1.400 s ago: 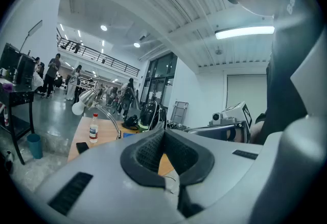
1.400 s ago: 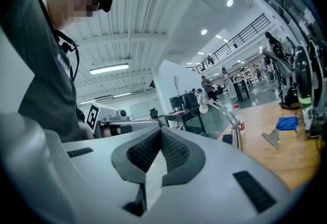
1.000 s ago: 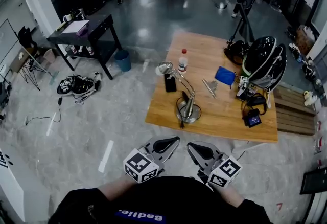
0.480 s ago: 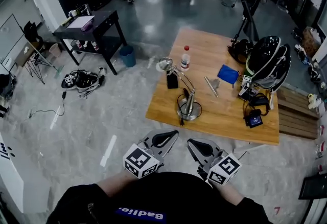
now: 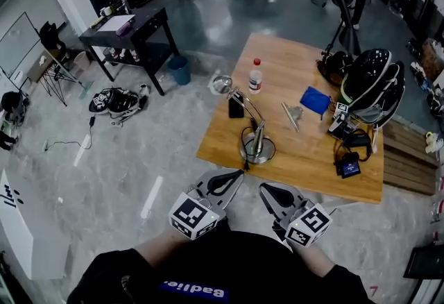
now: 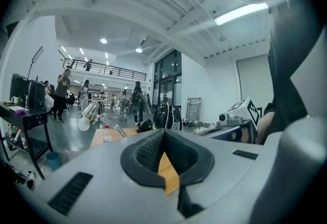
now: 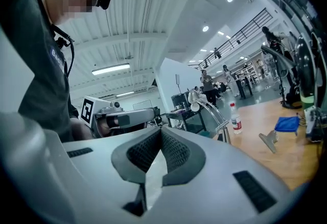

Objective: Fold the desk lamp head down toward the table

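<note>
A silver desk lamp stands on the wooden table [image 5: 326, 164]: its round base [image 5: 254, 150] near the front left edge, its curved arm rising to the head [image 5: 222, 84] over the table's left side. In the left gripper view the lamp head [image 6: 88, 114] shows far ahead; in the right gripper view the lamp head [image 7: 194, 100] does too. My left gripper [image 5: 234, 178] and right gripper [image 5: 265, 191] are held close to my body, short of the table, both shut and empty.
On the table are a water bottle [image 5: 255, 77], a dark phone [image 5: 236, 107], a blue cloth [image 5: 316, 99], a metal clip [image 5: 290, 115], a helmet [image 5: 368, 84] and cabled devices [image 5: 347, 164]. A black side table [image 5: 128, 35] and a blue bin [image 5: 180, 68] stand to the left.
The table and lamp have drawn slightly nearer in the head view as I step forward. Both grippers stay shut in front of my body.
</note>
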Tool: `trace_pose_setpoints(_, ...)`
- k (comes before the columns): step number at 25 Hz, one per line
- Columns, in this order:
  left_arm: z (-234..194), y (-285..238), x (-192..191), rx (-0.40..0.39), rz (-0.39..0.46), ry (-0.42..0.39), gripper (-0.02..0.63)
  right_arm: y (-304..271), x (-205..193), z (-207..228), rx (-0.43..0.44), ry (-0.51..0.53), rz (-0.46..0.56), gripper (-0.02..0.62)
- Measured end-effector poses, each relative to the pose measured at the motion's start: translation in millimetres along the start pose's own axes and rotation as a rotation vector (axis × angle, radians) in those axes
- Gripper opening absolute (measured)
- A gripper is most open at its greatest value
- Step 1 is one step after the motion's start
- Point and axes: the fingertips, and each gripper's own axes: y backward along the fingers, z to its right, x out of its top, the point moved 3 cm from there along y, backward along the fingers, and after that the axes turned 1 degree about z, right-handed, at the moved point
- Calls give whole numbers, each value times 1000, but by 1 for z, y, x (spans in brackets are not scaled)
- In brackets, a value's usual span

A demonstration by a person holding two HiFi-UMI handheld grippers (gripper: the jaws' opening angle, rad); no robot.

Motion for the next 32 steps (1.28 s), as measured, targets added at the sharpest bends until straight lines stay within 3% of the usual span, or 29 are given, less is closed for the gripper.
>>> trace_pose_setpoints(5, -56, -29, 3, -10, 4, -89, 9, -33, -2, 42, -85, -4, -56, 6)
trace_pose_setpoints(10, -117, -53, 7, -69, 0, -173, 9, -70, 3, 83, -185, -19, -92, 6)
trace_pose_setpoints(16, -143, -84, 2, -120, -19, -253, 9, -90, -1, 121, -263, -30, -113, 5)
trace_pose_setpoints(19, -149, -91, 6, -60, -53, -336, 9, -89, -18, 141, -276, -23, -171, 6)
trace_pose_setpoints(23, -153, -101, 15, 54, -106, -526, 9, -84, -32, 173, -249, 2, -242, 6)
trace_pose_setpoints(29, -162, -113, 9, 161, -273, -776, 12, -92, -40, 201, -197, 40, -281, 14)
trace_pose_setpoints(32, -168, -118, 2, 199, -359, -858, 64, -96, -49, 210, -170, 53, -320, 93)
